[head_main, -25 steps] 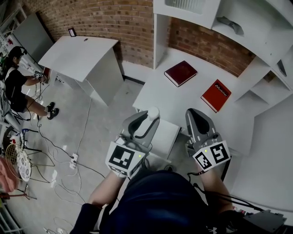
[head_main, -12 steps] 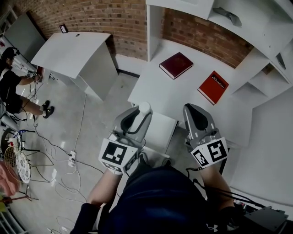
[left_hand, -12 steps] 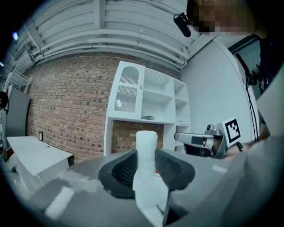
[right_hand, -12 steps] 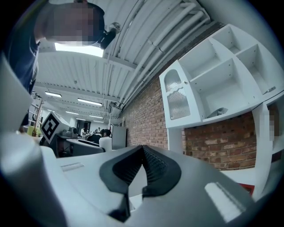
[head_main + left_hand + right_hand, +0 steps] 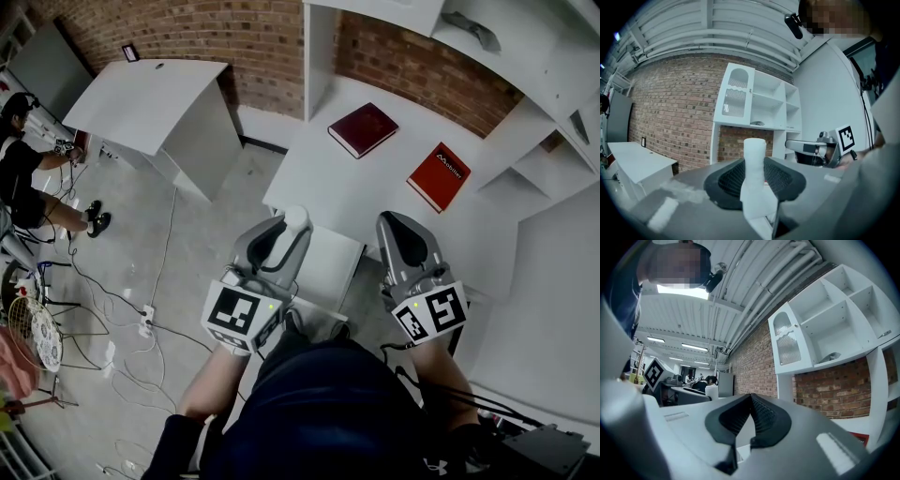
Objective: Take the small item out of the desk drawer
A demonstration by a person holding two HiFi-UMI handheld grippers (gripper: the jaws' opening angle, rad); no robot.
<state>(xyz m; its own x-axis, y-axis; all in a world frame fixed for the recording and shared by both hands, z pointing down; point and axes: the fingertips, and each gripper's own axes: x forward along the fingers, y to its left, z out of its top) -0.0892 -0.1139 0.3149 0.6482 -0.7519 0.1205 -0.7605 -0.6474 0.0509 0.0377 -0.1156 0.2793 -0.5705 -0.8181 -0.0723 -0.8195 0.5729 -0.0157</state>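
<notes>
In the head view my left gripper (image 5: 289, 228) is shut on a small white cylinder (image 5: 296, 217), which sticks up past its jaw tips. It hangs over the pulled-out white drawer (image 5: 330, 267) at the desk's (image 5: 347, 192) front edge. The left gripper view shows the white cylinder (image 5: 753, 168) pinched upright between the dark pads. My right gripper (image 5: 399, 232) is beside it to the right, over the desk's front edge. In the right gripper view its jaws (image 5: 750, 420) are closed together with nothing between them.
Two red books (image 5: 363, 129) (image 5: 438, 176) lie on the desk, with white shelves (image 5: 525, 84) above and to the right. A second white desk (image 5: 150, 94) stands to the left. Cables (image 5: 150, 323) run over the floor. A person (image 5: 19, 169) sits at far left.
The head camera has shifted a little, so the desk sits slightly higher and to the left. Both grippers keep their pose, and the left still holds the white cylinder.
</notes>
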